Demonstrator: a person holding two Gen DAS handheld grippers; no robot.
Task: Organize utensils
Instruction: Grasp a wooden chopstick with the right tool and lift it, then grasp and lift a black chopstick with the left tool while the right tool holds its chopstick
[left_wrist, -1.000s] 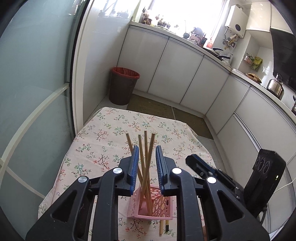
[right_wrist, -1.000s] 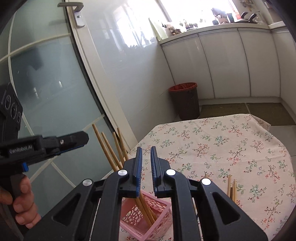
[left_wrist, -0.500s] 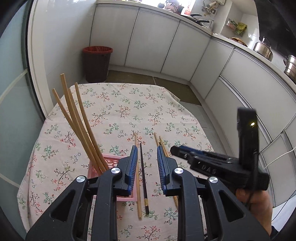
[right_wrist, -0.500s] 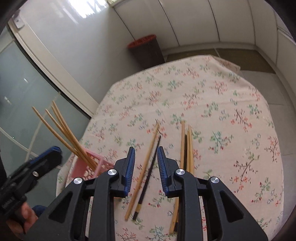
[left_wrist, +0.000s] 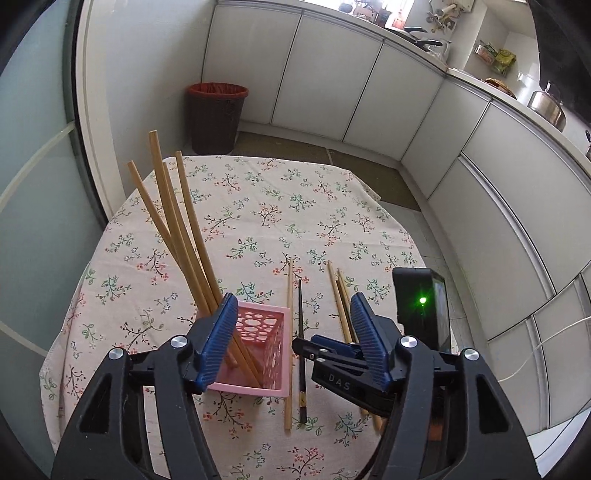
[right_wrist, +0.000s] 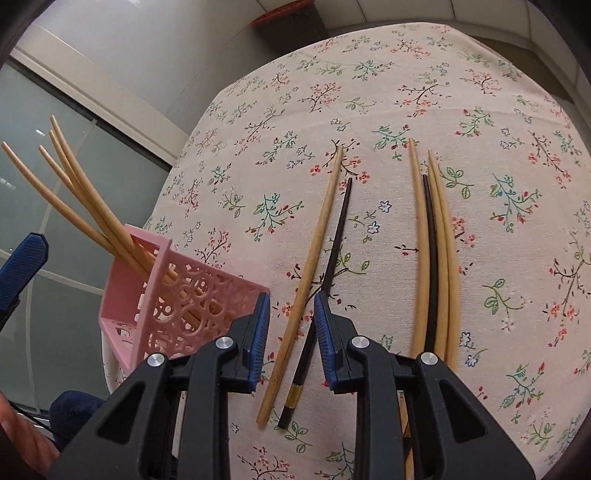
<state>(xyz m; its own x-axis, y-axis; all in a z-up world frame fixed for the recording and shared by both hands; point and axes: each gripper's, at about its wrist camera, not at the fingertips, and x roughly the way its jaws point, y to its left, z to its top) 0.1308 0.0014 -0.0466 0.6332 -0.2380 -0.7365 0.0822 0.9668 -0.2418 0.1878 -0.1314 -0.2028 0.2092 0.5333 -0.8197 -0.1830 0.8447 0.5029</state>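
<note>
A pink perforated holder (left_wrist: 258, 343) (right_wrist: 177, 299) stands on the floral tablecloth with several wooden chopsticks (left_wrist: 177, 236) (right_wrist: 70, 184) leaning in it. A wooden chopstick (right_wrist: 314, 258) and a black chopstick (right_wrist: 328, 273) lie side by side to its right. Further right lie several more chopsticks (right_wrist: 436, 254), wooden with a black one among them. My left gripper (left_wrist: 291, 339) is open wide above the holder's right edge, empty. My right gripper (right_wrist: 291, 325) is open and hovers low over the wooden and black pair, empty; it shows in the left wrist view (left_wrist: 332, 354).
The table (left_wrist: 295, 206) is covered by the floral cloth. A dark waste bin (left_wrist: 216, 118) stands on the floor beyond the table. White cabinets (left_wrist: 369, 92) run along the back and right. A glass door (left_wrist: 33, 184) is at the left.
My left gripper has opened wide. My right gripper has dropped closer to the loose chopsticks on the cloth and opened a little.
</note>
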